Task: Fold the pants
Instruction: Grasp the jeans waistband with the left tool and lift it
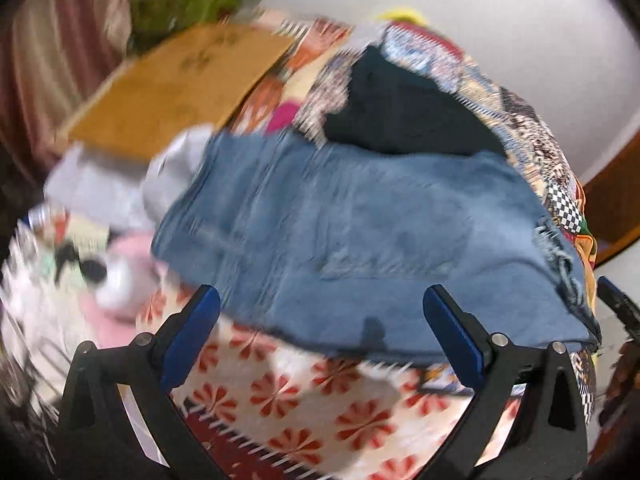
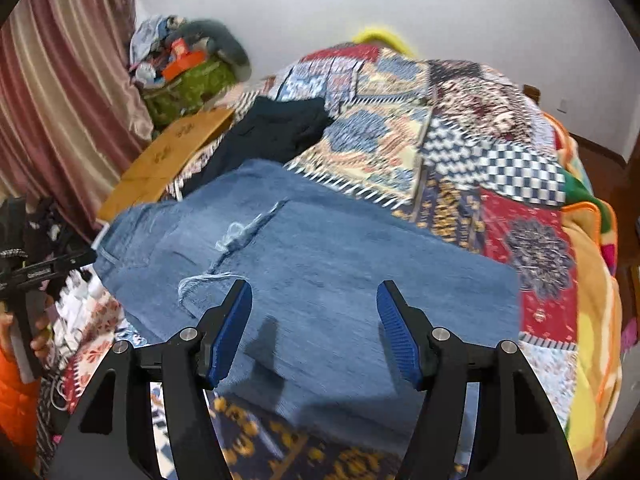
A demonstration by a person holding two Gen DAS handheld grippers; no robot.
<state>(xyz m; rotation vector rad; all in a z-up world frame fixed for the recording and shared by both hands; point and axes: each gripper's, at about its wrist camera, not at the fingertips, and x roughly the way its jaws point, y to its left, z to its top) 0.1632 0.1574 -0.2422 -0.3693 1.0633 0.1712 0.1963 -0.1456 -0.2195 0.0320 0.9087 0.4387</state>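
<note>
Folded jeans (image 2: 320, 264) on the patchwork bed (image 2: 500, 160), both grippers free.
Left gripper (image 1: 320, 300) and right gripper (image 2: 314, 300): jaws wide, holding nothing. Denim looks heavy, floppy; best pinched at the edge.

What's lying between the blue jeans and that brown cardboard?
In the right wrist view, a dark folded garment lies on the quilt between the jeans and the cardboard.
</note>
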